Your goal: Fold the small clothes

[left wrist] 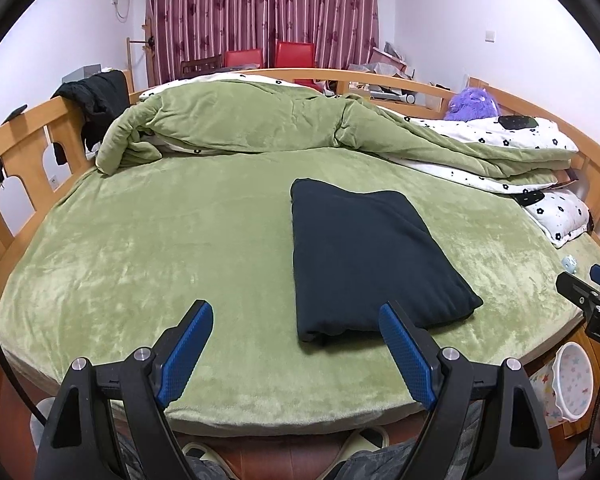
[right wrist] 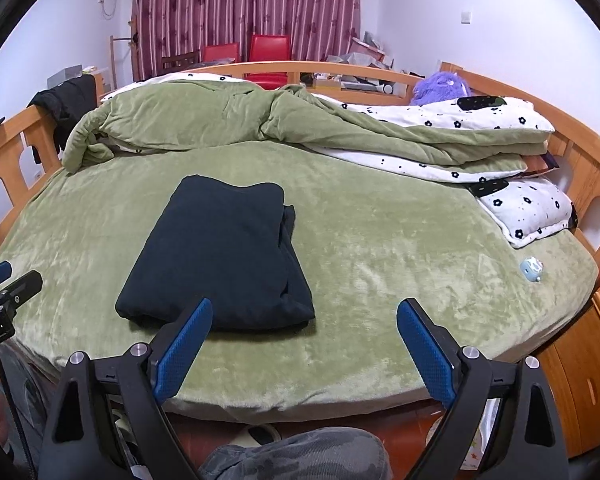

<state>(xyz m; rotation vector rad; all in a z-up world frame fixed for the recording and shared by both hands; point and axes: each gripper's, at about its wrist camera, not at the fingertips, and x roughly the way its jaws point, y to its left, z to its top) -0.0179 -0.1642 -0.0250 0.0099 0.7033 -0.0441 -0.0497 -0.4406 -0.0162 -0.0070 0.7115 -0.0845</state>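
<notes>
Across the middle of both views lies the dark garment [left wrist: 372, 260], folded into a thick, tidy rectangle on my green plush bedsheet [left wrist: 160, 248]. Through my left camera it sits right of centre, running from mid-frame down toward the lower right, its near edge partly behind the tip of one blue pad; through my right camera it sits left of centre, with its near corner behind the tip of the left-hand pad. Its cloth is a very dark navy or black, matte and slightly fuzzy, with a smooth top face and hardly a wrinkle. Along its right side in the right view I can see the stacked layers, a lower fold peeking out beside the top one with a soft crease between them. The far corners are rounded and the near edge looks plump where the layers double over. My left claw [left wrist: 296, 320] stands wide apart at the bottom of its frame, nothing between its fingers, raised clear of the sheet. My right claw [right wrist: 306, 316] is likewise spread wide and empty, above the bare sheet just right of the garment. Each claw shows at the other's frame edge. Behind, along the top of the bed, a green quilt [left wrist: 236, 120] lies bunched, and a small pale blue object [right wrist: 531, 269] rests at the right of the sheet.
</notes>
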